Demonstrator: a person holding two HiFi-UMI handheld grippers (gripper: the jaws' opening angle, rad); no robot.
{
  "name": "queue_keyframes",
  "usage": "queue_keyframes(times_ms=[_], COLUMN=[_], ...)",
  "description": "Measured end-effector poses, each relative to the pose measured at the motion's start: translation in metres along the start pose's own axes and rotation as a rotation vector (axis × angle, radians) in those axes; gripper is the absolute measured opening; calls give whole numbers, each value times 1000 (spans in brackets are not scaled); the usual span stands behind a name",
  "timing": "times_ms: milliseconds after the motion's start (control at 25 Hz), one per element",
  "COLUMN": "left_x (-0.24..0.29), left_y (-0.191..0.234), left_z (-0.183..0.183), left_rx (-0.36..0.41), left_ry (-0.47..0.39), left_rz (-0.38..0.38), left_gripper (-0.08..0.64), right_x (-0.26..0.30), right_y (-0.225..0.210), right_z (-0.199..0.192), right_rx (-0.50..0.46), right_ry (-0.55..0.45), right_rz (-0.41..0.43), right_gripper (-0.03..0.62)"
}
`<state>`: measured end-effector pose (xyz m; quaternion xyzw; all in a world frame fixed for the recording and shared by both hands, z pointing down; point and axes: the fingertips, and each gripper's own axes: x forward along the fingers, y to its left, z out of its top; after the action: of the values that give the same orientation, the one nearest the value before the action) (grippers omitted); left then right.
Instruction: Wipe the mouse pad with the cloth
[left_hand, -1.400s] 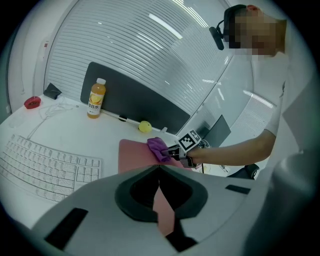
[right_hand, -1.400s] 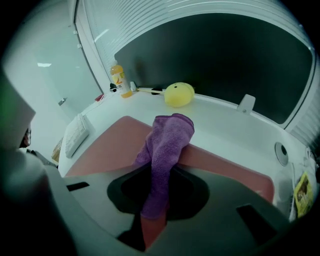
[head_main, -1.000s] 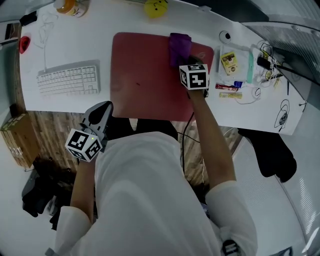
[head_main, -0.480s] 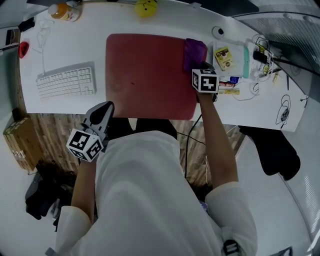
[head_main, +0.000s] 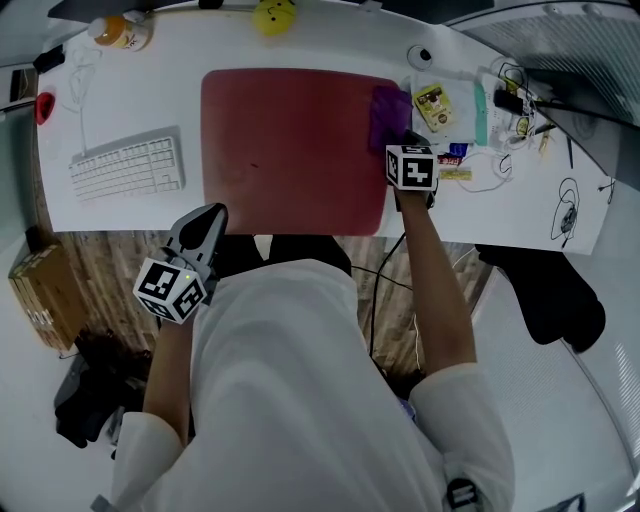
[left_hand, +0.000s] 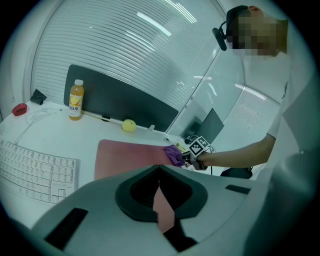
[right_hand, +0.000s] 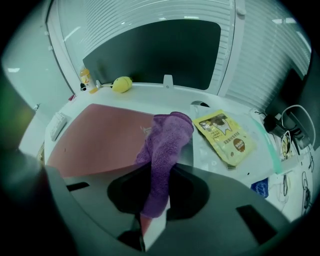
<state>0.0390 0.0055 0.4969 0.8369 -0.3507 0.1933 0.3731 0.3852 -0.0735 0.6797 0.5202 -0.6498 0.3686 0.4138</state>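
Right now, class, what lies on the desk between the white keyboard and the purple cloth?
The red mouse pad, with the cloth at its right edge and the keyboard off its left; the head view shows this.

Your right arm (head_main: 432, 275) reaches straight forward, forearm bare, crossing the front edge of the desk (head_main: 120, 205) toward its right half. Your right gripper (right_hand: 156, 196) sits low over the desktop, its jaws clamped on the cloth (right_hand: 165, 145), which hangs out ahead of them. Your left arm (head_main: 165, 372) is bent, with the elbow close to your side. Your left gripper (left_hand: 159, 175) hangs off the desk, just short of its front edge, jaws pressed together with nothing between them.
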Motion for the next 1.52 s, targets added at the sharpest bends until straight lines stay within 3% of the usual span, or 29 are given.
queue_keyframes(times_ms=[440, 840, 1040, 1520], left_x=[-18, -63, -94, -171], left_y=[-8, 16, 36, 52], left_z=[4, 33, 44, 36], left_rx=[24, 107, 143, 209], left_ry=[-46, -131, -180, -198], left_rz=[8, 18, -1, -104], left_gripper=[18, 18, 18, 18], right_x=[-37, -129, -174, -266], right_y=[18, 65, 93, 190], right_z=[-25, 11, 25, 4], right_rx=[-24, 8, 50, 143], right_ry=[-22, -266, -369, -519], right_rz=[26, 41, 8, -51], right_gripper=[83, 81, 81, 81])
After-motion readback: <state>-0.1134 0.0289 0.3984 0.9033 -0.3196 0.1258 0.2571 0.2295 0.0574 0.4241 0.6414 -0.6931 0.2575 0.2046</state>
